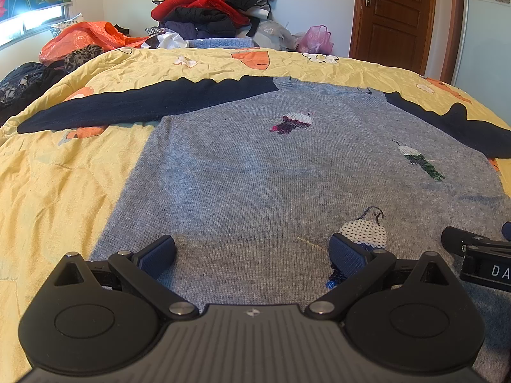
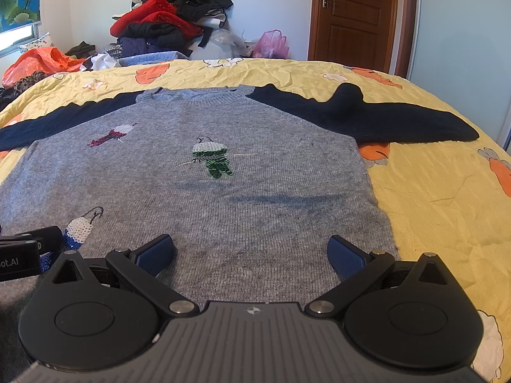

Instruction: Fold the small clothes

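A grey knit sweater (image 1: pixel 262 172) with dark navy sleeves and sequin patches lies flat, front up, on the yellow quilt; it also shows in the right wrist view (image 2: pixel 255 198). Both sleeves are spread out sideways. My left gripper (image 1: pixel 252 255) is open and empty, low over the sweater's lower left part. My right gripper (image 2: pixel 250 253) is open and empty, low over the lower right part. The right gripper's edge shows in the left wrist view (image 1: pixel 476 255), and the left gripper's edge shows in the right wrist view (image 2: pixel 25 249).
The yellow quilt (image 2: pixel 447 198) with orange and white prints covers the bed. A pile of red and black clothes (image 1: pixel 210 3) stands at the far side by the wall, with an orange bag (image 1: pixel 86 36) and a pink bag (image 1: pixel 314 40). A brown door (image 2: pixel 354 12) is behind.
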Demonstrator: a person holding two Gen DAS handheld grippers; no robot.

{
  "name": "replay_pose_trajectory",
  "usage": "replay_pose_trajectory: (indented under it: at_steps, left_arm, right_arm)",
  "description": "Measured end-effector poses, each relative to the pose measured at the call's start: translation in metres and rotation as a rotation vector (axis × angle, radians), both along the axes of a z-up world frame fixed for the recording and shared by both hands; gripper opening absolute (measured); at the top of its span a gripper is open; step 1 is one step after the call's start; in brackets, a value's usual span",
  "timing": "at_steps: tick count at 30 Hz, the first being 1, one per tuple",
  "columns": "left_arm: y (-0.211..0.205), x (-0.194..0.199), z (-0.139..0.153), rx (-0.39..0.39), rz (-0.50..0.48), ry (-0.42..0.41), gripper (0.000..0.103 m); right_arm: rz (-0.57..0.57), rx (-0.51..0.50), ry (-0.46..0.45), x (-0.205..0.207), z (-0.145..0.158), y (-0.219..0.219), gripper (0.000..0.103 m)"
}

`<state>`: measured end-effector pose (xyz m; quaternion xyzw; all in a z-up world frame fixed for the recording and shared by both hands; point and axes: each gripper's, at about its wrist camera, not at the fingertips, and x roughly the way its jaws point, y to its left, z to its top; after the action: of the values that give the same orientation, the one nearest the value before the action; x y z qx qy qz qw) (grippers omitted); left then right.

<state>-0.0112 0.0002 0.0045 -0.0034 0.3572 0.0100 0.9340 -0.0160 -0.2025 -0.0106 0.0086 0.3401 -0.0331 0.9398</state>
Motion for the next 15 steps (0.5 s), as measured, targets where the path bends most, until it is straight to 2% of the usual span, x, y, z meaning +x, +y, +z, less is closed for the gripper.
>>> replay_pose_trajectory:
  at_steps: [7,10,12,15]
  left_arm:
    - [0.0,0.0,0.0,0.0,0.0,0.0,0.103]
    - [0.0,0.0,-0.001,0.001,0.001,-0.001,0.103]
    - [0.0,0.0,-0.001,0.0,0.001,-0.001,0.103]
    - [0.0,0.0,-0.001,0.0,0.001,-0.001,0.103]
  right_arm:
    - [0.019,0.019,0.007,-0.003,0.004,-0.001,0.103]
    - [0.094,0.159,0.001,-0.006,0.021,-0.021,0.103]
    - [0.118,0.302,-0.064,-0.009,0.038,-0.05,0.103]
    - [0.102,0.456,-0.176,-0.004,0.055,-0.106,0.103]
